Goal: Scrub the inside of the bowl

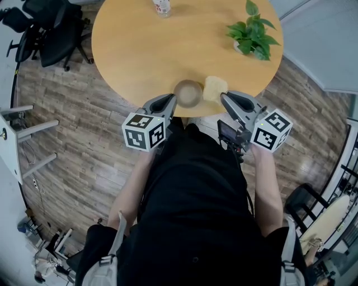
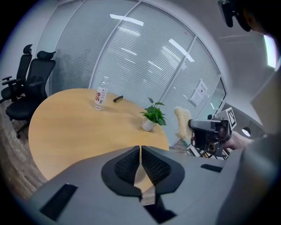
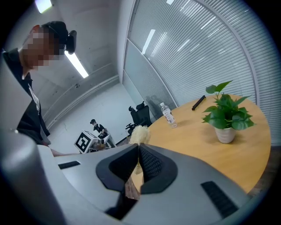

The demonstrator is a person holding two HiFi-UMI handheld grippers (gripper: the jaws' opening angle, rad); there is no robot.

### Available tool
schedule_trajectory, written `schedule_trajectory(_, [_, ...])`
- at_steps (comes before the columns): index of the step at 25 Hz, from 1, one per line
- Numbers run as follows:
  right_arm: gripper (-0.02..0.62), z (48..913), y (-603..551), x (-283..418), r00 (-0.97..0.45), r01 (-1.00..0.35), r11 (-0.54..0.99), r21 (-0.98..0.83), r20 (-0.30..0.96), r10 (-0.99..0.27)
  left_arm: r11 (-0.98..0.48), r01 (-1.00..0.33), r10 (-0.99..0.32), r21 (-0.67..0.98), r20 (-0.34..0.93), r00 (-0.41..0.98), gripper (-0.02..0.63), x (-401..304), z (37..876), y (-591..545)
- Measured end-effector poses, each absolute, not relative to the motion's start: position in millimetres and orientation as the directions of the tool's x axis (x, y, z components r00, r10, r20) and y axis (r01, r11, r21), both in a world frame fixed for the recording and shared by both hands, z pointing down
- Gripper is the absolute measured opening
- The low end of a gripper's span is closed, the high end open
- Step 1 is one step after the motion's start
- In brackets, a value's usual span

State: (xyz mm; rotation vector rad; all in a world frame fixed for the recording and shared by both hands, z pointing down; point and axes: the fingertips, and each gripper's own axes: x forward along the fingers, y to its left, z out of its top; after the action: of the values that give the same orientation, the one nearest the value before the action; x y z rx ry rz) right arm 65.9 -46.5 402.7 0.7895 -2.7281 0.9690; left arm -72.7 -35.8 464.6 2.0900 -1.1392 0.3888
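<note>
**Scrubber poised beside the bowl, before scrubbing**

The fingers of the right gripper [image 3: 138, 148] grasp a pale fibrous scrubber [image 1: 215, 87]. Those of the left gripper [image 2: 140, 149] are clenched on nothing. The bowl [image 1: 188, 93] stands between the two tips, at the bench's [image 1: 140, 50] near edge. Scrubbing appears not yet begun. The next move calls for lowering the scrubber leftward into the bowl.

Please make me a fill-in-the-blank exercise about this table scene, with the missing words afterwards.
1. The small green potted plant stands on the round ___ table.
2. The right claw grips the pale yellow fibrous scrubber, seen in the head view just ___ of the brown round bowl.
3. The clear plastic bottle stands ___ on the table.
Missing words: wooden, right, upright.
</note>
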Motion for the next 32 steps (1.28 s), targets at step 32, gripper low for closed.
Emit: schedule_trajectory(32, [0.025,422,-58,57,-0.844,-0.536,0.612,-0.582,0.351,-0.406,0.052,-0.637,-0.471,0.769,0.581,0.663,0.137,-81,577,-26])
